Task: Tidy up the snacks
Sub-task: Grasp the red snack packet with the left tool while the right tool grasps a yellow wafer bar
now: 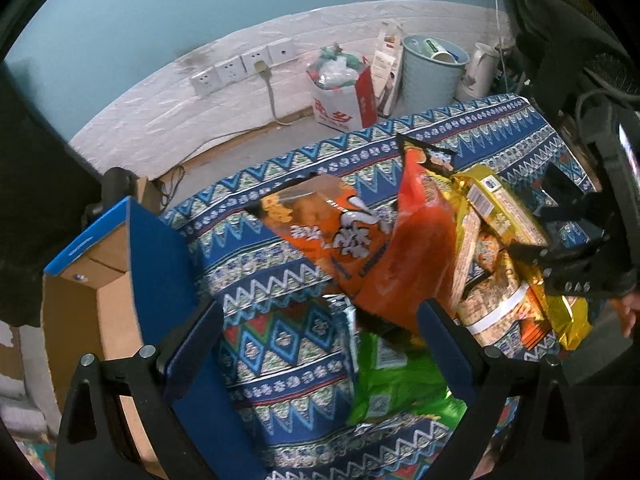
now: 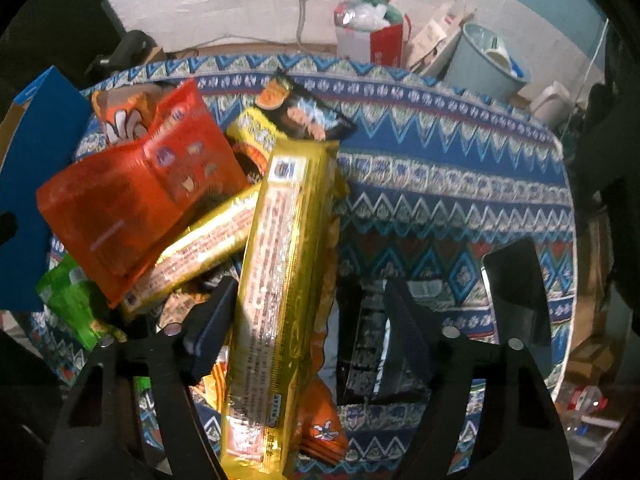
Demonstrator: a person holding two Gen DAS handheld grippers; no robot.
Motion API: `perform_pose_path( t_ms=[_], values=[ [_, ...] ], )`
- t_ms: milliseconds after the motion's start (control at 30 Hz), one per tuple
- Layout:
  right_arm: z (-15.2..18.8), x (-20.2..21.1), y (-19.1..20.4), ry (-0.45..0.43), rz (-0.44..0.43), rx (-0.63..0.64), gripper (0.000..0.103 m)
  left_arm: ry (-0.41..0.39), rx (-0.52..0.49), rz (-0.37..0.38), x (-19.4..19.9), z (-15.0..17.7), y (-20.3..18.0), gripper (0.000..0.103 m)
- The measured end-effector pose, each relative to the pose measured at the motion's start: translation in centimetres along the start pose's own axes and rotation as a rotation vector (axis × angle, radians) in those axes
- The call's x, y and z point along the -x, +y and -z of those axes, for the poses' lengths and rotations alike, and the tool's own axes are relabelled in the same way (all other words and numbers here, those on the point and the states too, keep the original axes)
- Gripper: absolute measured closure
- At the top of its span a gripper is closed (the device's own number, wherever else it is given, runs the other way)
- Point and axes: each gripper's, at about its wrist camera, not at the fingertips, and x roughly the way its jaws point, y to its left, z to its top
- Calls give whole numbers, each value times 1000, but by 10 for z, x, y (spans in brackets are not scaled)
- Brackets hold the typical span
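We see our right gripper [image 2: 304, 332] spread around a long gold foil snack packet [image 2: 276, 280], lower centre, pads not pressing it. Our left gripper [image 1: 320, 340] hangs spread above a green crinkly bag [image 1: 396, 384] on the blue patterned tablecloth [image 1: 288, 360], bottom centre.

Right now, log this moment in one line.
left gripper: open over green packet | right gripper: open astride gold packet
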Motion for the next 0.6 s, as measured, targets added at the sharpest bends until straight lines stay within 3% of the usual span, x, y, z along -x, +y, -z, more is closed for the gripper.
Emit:
perform_pose_path(
  t_ms=[133,167,200,600],
  values=[
    [-1,-2,-1,-8,-26,31,54,14,-1,34,-7,-10,-11,4],
    [-1,-1,0,-8,-35,34,66,19,-4,47,-9,-13,-14,4],
    [0,-1,0,-10,-34,38,69,23,-8,55,-11,-16,-17,4],
    [1,8,-27,-63,-31,-1,72,62,-103,62,-48,-47,-66,4]
  ],
)
